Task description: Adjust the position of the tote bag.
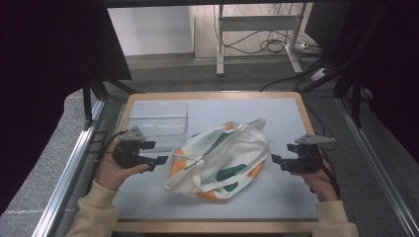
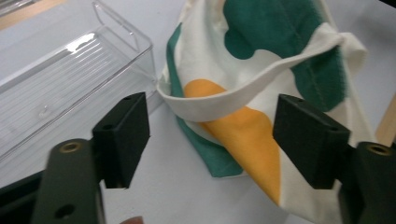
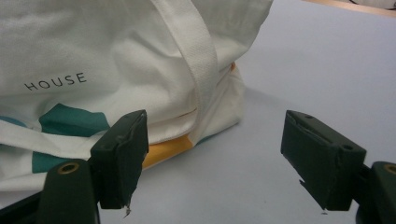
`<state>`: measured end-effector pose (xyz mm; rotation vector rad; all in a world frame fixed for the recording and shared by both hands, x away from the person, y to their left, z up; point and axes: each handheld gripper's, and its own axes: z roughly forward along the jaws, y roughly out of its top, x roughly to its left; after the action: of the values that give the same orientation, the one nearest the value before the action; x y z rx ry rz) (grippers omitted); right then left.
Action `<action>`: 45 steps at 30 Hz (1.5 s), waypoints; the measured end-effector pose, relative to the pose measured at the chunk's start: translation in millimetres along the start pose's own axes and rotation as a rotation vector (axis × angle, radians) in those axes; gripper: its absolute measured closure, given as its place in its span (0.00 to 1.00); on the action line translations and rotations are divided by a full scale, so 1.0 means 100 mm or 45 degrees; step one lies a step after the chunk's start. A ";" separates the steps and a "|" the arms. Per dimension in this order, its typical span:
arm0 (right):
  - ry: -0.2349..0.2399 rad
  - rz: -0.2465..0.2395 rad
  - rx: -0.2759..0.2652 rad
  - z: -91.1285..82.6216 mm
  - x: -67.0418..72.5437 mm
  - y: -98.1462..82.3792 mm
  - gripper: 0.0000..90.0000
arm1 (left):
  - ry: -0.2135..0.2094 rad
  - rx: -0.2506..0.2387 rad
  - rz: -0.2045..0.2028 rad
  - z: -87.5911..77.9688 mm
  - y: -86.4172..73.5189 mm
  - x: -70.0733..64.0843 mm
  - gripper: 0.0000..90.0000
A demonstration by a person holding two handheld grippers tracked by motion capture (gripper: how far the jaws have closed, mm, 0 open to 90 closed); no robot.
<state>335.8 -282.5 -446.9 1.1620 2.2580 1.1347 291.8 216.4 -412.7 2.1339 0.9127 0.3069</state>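
Bag lay untouched mid-table, left tool and right tool both wide open, empty, flanking it; grabbing not yet started.

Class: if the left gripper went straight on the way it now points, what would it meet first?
Most likely the cloth bag: the left gripper stands open, aimed at the bag's folded rim. The clear plastic tray lies off to the side.
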 end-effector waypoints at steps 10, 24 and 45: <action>-0.001 -0.023 -0.028 -0.05 0.05 0.05 0.26 | -0.061 0.034 0.048 0.06 0.05 -0.17 0.33; -0.026 -0.036 0.033 0.04 0.07 0.01 0.25 | -0.183 0.071 0.115 0.10 0.06 -0.44 0.33; -0.036 -0.041 0.030 0.03 0.05 0.01 0.27 | -0.263 0.225 0.139 0.38 -0.02 -0.54 0.90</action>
<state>335.0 -276.5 -447.1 1.1391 2.2661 1.0760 270.5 157.9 -435.4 2.3313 0.7281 0.0586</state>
